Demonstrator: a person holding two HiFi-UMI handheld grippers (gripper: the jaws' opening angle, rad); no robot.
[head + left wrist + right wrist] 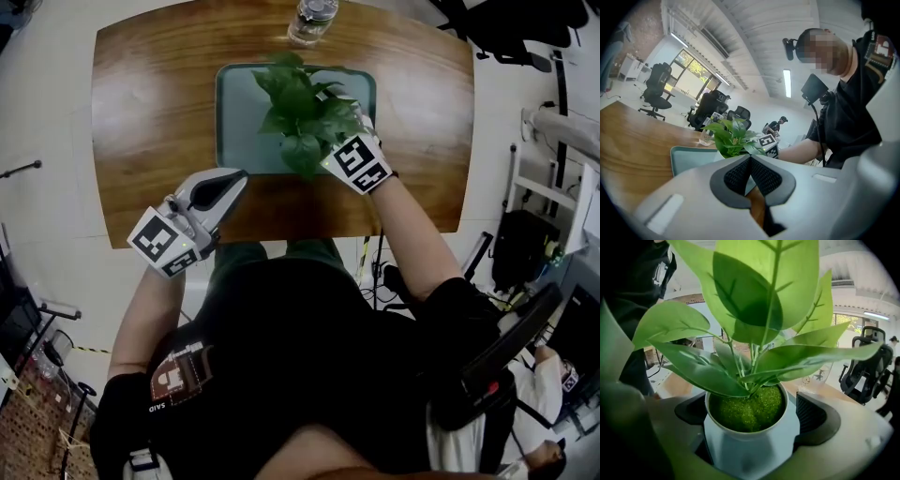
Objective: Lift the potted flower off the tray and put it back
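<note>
A leafy green plant in a white pot point(305, 112) stands on the teal tray point(234, 122) in the middle of the wooden table point(141, 94). My right gripper point(343, 129) reaches in from the tray's right side, its tips hidden under the leaves. In the right gripper view the pot point(750, 451) sits between the widely spread pads point(813, 418) of the right gripper point(750, 427), which do not visibly squeeze it. My left gripper point(230, 183) hovers by the table's near edge, shut and empty; its pads point(761, 176) meet, with the plant point(731, 136) and the tray point(689, 157) beyond them.
A clear glass bottle point(311, 19) stands at the table's far edge behind the tray, also visible as a glass point(707, 136) from the left gripper. Office chairs point(658, 89) and a person point(780, 123) are in the room behind.
</note>
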